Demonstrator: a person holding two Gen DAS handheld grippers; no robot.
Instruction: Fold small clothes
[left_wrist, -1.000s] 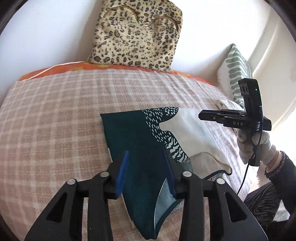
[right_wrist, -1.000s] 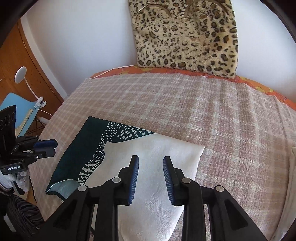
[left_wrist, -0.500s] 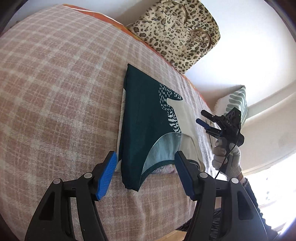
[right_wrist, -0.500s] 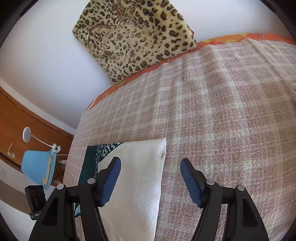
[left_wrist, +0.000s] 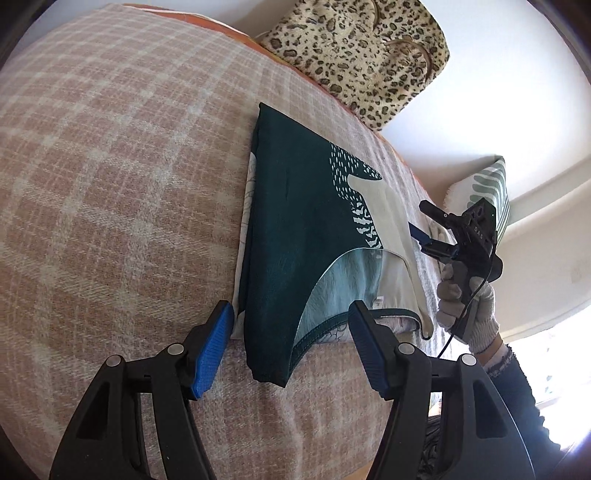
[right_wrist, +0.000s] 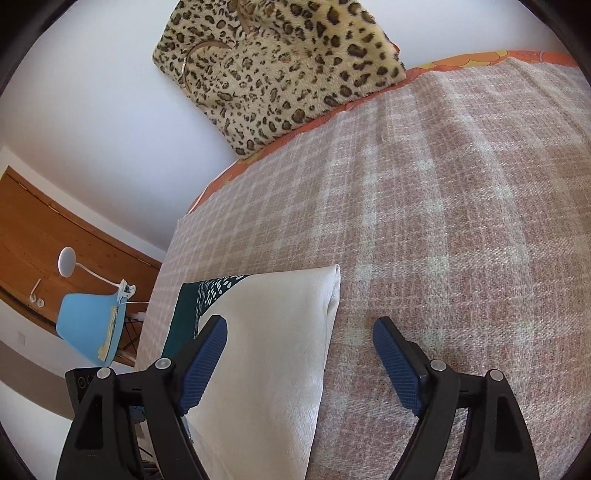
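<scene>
On a plaid blanket lies our folded garment, its near end hidden behind our grippers. Our left gripper gapes astride its hem; our right gripper, jaws just widening, straddles its cream edge, gripping nothing.

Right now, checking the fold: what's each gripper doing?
Left gripper: open, straddling the garment end, not pinching.
Right gripper: just opened wide, straddling its cream edge, holding nothing.

The garment lies on the blanket; a bag leans behind it, apparently against the wall.
</scene>
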